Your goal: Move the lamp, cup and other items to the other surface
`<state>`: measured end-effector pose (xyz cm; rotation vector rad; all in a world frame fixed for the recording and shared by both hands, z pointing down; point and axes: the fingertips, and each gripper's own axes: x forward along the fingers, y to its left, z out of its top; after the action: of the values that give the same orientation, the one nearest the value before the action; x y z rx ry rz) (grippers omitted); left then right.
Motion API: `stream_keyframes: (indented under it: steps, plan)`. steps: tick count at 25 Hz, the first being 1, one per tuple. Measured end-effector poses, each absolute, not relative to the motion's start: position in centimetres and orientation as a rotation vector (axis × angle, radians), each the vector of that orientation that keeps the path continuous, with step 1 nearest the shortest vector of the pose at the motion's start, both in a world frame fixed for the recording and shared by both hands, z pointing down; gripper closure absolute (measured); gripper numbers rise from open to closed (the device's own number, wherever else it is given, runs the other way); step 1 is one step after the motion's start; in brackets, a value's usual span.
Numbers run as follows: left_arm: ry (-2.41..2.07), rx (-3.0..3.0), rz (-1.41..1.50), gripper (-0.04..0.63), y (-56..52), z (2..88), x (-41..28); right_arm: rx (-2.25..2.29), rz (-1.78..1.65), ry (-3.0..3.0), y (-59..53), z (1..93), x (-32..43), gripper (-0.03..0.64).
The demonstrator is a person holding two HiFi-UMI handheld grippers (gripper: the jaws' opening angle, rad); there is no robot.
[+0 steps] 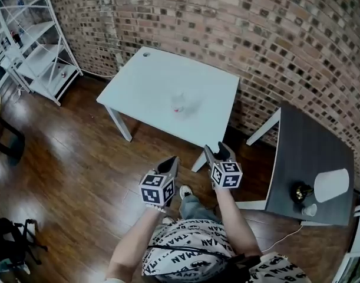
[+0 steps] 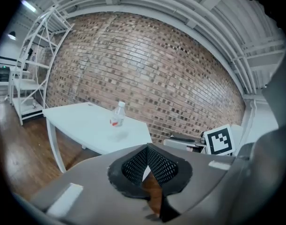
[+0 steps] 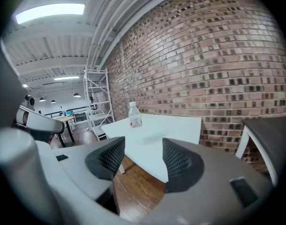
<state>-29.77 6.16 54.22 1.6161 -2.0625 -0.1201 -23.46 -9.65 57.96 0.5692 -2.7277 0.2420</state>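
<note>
Currently, left tongs [image 2: 148,150]: pressed together at the tips, pinching nothing; only wooden floor [image 2: 25,144] shows through the slit below them.
Right tongs [image 3: 143,159]: spread, with nothing between them; held in the air beside the left pair, both aimed toward the white surface.
White surface [image 1: 150,78]: ahead of the tongs, against the brick wall [image 1: 274,34]; it carries only a clear plastic bottle [image 1: 180,102], upright near its middle.
Dark surface [image 1: 312,149]: off to the person's right, well apart from both tongs; it carries the lamp and the cup.
Lamp [image 1: 331,185]: white shade and dark base, close to the dark surface's near edge; I cannot tell whether it is upright or tipped.
Cup [image 1: 309,210]: small and white, just beside the lamp's base at the near corner.
Done, as I judge: probably the bottle, if the white surface is the destination, since it stands there alone.
Left, as I judge: the lamp and the cup, neither of them in the tongs.
Count: two tongs, two surfaces, one lamp, one cup, one bottle, one white shelving rack [image 1: 38,46] at the far left.
</note>
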Motion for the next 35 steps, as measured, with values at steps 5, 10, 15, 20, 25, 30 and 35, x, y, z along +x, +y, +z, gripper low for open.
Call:
stream_keyframes:
  steps: [5,10,15,20,25,30,35]
  plan:
    - [-2.119,1.556,-0.138,0.594,5.6,53.7,-34.1,0.457,0.220,-2.766,-10.2,56.8,-29.7,0.354]
    - [-2.171,1.500,-0.142,0.594,4.4,53.5,-37.5,0.343,0.185,-2.797,-11.3,55.7,-35.0,0.354]
    - [-2.181,1.467,-0.155,0.594,3.1,53.8,-39.1,0.238,0.139,-2.810,-12.1,54.9,-39.3,0.307]
    - [-2.202,1.438,-0.149,0.595,2.0,53.8,-39.9,0.142,0.102,-2.817,-12.9,53.8,-43.2,0.308]
    - [-2.226,1.404,-0.138,0.595,1.0,54.0,-40.9,0.056,0.026,-2.796,-13.5,53.7,-46.8,0.309]
    - [-2.261,1.370,-0.153,0.595,0.4,53.7,-41.8,-0.036,-0.045,-2.758,-13.1,54.3,-49.3,0.364]
    - [-2.273,1.335,-0.169,0.595,0.2,54.0,-42.4,-0.072,-0.059,-2.744,-13.1,54.7,-50.4,0.405]
